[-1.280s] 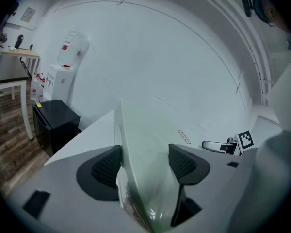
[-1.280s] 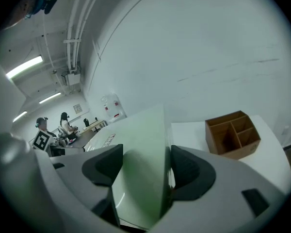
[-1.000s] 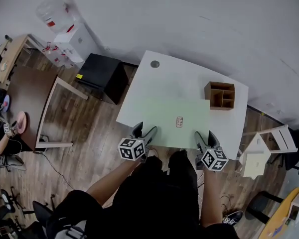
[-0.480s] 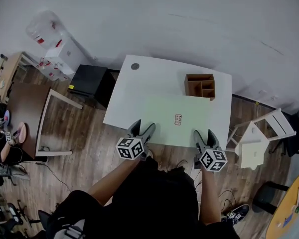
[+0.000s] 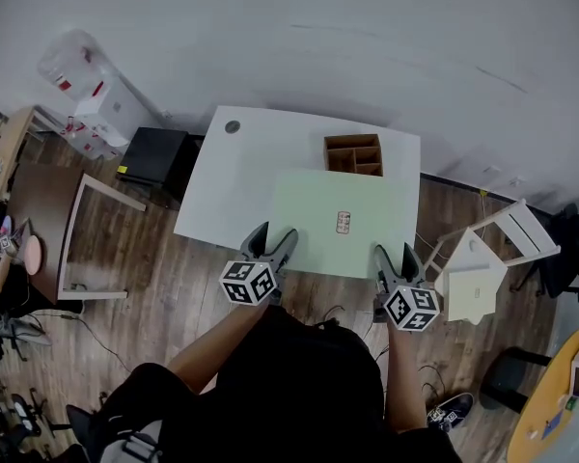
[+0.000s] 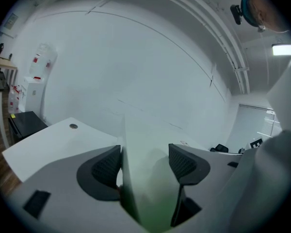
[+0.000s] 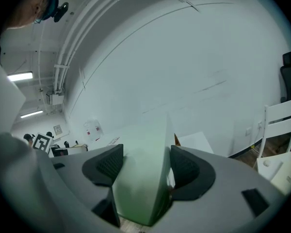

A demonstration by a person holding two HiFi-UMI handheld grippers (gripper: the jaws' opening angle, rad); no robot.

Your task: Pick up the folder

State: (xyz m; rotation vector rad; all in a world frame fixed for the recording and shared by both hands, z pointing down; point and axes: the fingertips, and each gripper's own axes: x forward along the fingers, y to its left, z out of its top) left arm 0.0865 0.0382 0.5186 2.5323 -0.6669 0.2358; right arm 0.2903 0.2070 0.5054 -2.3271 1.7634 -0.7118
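A pale green folder (image 5: pixel 343 222) with a small label in its middle is held over the white table (image 5: pixel 222 196). My left gripper (image 5: pixel 270 247) is shut on its near left corner and my right gripper (image 5: pixel 394 261) on its near right corner. In the left gripper view the folder's edge (image 6: pixel 145 183) stands between the two dark pads of the left gripper (image 6: pixel 144 159). The right gripper view shows the same, the folder (image 7: pixel 143 188) pinched inside the right gripper (image 7: pixel 143 161). The folder's far edge reaches the wooden organizer (image 5: pixel 354 154).
A black cabinet (image 5: pixel 154 157) and a water dispenser (image 5: pixel 87 90) stand left of the table. A white chair (image 5: pixel 482 268) is at the right, close to my right gripper. A brown table (image 5: pixel 39 220) is far left, with a seated person beside it.
The folder's near edge has come up off the table in both grippers, and it now overlaps the organizer's front. The head view has shifted, so the table sits further left.
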